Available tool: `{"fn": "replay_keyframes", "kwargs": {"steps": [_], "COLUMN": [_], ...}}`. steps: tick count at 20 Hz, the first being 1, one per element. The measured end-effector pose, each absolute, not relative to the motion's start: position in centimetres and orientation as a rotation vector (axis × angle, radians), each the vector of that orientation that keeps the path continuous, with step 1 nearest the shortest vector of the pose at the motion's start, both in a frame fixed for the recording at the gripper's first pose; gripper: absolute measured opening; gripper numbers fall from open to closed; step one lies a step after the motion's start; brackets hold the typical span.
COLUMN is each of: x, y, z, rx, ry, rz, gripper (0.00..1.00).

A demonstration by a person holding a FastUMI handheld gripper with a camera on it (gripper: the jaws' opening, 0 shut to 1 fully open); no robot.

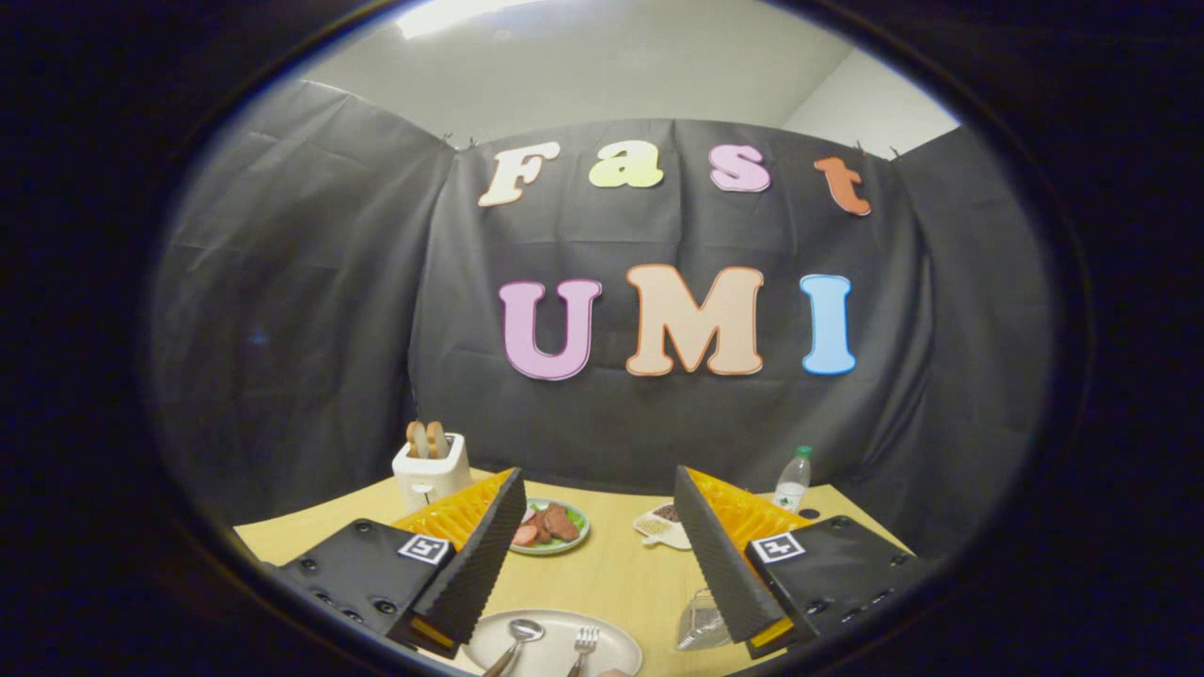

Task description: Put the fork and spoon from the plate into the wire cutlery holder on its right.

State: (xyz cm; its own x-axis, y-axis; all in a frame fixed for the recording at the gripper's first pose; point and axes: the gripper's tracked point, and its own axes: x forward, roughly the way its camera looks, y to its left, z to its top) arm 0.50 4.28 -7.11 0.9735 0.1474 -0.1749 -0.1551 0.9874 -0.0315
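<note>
One spoon (pixel 515 642) and one fork (pixel 583 647) lie side by side on the near plate (pixel 616 649), spoon to the left, both below and between the fingers. Just right of the plate, partly behind the right finger, stands the wire holder (pixel 701 621). The gripper (pixel 599 545) hangs above the plate, spread wide and holding nothing. Bare table (pixel 611 574) runs between the fingers to the far side, where one dish of food (pixel 555 528), one small white dish (pixel 660 523), one toaster (pixel 430 468) and one bottle (pixel 793 480) stand near the far edge.
</note>
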Motion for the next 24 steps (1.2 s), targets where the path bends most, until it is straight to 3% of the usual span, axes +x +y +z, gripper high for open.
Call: {"fn": "replay_keyframes", "kwargs": {"steps": [24], "x": [-4.1], "y": [3.8], "z": [-27.1], "rx": [-0.102], "ry": [0.730], "rz": [0.202], "gripper": [1.00]}}
